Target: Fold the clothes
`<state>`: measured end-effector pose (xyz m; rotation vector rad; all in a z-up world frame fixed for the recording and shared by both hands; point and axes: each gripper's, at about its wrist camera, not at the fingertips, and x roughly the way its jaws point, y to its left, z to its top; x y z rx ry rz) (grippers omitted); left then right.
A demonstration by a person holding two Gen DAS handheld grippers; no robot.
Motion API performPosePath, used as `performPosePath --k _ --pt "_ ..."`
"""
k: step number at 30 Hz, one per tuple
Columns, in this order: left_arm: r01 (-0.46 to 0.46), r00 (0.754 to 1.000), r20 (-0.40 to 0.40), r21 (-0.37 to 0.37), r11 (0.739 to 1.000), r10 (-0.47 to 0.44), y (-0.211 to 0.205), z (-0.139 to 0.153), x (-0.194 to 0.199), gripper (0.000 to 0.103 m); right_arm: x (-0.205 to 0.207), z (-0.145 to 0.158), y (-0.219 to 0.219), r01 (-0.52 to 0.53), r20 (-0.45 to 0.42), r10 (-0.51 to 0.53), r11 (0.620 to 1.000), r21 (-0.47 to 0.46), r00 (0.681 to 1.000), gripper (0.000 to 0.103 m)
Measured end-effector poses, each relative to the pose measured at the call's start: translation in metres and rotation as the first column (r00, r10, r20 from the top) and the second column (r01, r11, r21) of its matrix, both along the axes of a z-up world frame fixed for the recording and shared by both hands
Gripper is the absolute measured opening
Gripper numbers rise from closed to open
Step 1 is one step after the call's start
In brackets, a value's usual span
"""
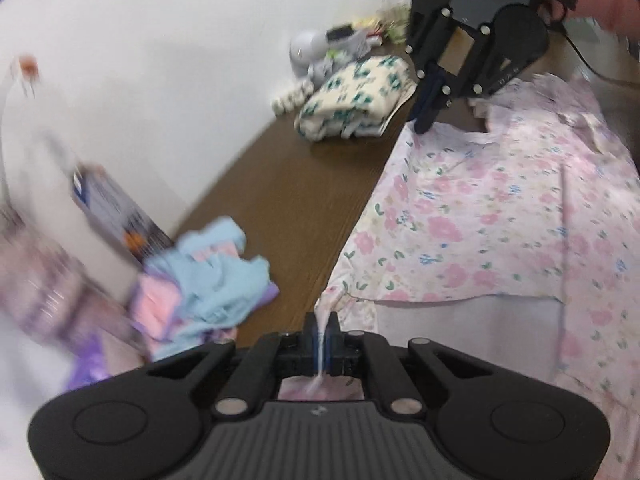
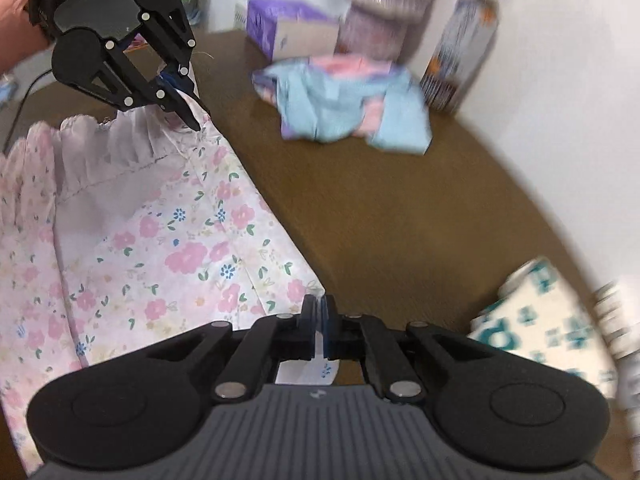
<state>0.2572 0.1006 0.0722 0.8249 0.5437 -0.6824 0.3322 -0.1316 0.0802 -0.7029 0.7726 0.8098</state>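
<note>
**Two thin pinches on the flowery garment: watch for a slip**

Your left gripper [image 1: 322,330] is pressed together on a thin bit of the pink flowery garment [image 1: 500,216], at the frilly end. Your right gripper [image 2: 319,312] is pinching the same garment [image 2: 152,240] at its other corner. The garment lies spread out beside both grippers, with one long edge between them.

Each pinch holds only a little cloth. If you pull the two grippers apart too hard, a corner could slide out. If you lift one side faster, the fold may come out crooked.

Just past your left gripper sits a blue and pink pile of clothes [image 1: 208,276], with a carton [image 1: 116,216] behind it. A swing that way could knock them. Near your right gripper lies a folded green-patterned cloth [image 2: 548,320].

The bare brown worktop [image 2: 380,220] ahead of both grippers is your open room.
</note>
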Motion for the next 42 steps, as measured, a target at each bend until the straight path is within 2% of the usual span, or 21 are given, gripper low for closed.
performPosePath --k 4,7,9,16,21,28,31,33,35,36,38,40,42 --pt "0.037 0.985 0.166 0.099 0.994 -0.053 -0.008 0.007 -0.054 0.002 -0.058 0.018 0.000 -0.038 0.182 0.042 0.999 -0.025 0.982 0.002" --pt "0.060 0.971 0.218 0.169 0.984 -0.097 -0.013 -0.002 -0.093 0.002 -0.100 0.020 0.001 -0.063 0.288 0.083 0.995 -0.079 0.954 0.002" --pt "0.072 0.969 0.219 0.176 0.982 -0.111 -0.016 -0.010 -0.114 0.002 -0.125 0.017 0.003 -0.080 0.337 0.117 0.989 -0.120 0.934 0.002" --pt "0.058 0.975 0.200 0.193 0.979 -0.097 -0.026 -0.040 -0.157 0.001 -0.191 -0.017 0.017 -0.132 0.379 0.194 0.974 -0.185 0.905 0.002" --pt "0.025 0.981 0.185 0.197 0.980 -0.063 -0.027 -0.049 -0.163 0.001 -0.211 -0.043 0.022 -0.105 0.406 0.186 0.971 -0.213 0.895 0.002" --pt "-0.018 0.985 0.171 0.219 0.975 -0.020 -0.028 -0.061 -0.169 0.001 -0.230 -0.059 0.025 -0.067 0.459 0.153 0.978 -0.199 0.875 0.002" --pt "-0.072 0.988 0.150 0.151 0.986 0.049 -0.027 -0.060 -0.166 0.006 -0.232 -0.066 0.026 -0.063 0.446 0.143 0.980 -0.190 0.883 0.002" --pt "-0.110 0.985 0.137 0.067 0.992 0.101 -0.026 -0.051 -0.167 0.008 -0.232 -0.070 0.027 -0.053 0.436 0.128 0.982 -0.181 0.891 0.003" --pt "-0.129 0.983 0.123 -0.048 0.990 0.134 -0.025 -0.038 -0.171 0.010 -0.230 -0.072 0.025 -0.035 0.432 0.104 0.985 -0.166 0.896 0.003" --pt "-0.130 0.984 0.105 -0.110 0.985 0.141 -0.025 -0.030 -0.171 0.013 -0.230 -0.072 0.024 -0.026 0.429 0.089 0.988 -0.151 0.899 0.003" --pt "-0.133 0.987 0.058 -0.239 0.962 0.151 -0.026 -0.018 -0.171 0.026 -0.230 -0.072 0.020 -0.011 0.427 0.064 0.992 -0.126 0.902 0.003" --pt "-0.123 0.991 0.016 -0.324 0.938 0.135 -0.031 -0.010 -0.167 0.028 -0.233 -0.074 0.019 -0.006 0.431 0.056 0.993 -0.118 0.901 0.003" --pt "-0.150 0.988 -0.035 -0.378 0.914 0.148 -0.042 -0.008 -0.158 0.028 -0.235 -0.075 0.019 0.000 0.440 0.053 0.993 -0.119 0.897 0.003"
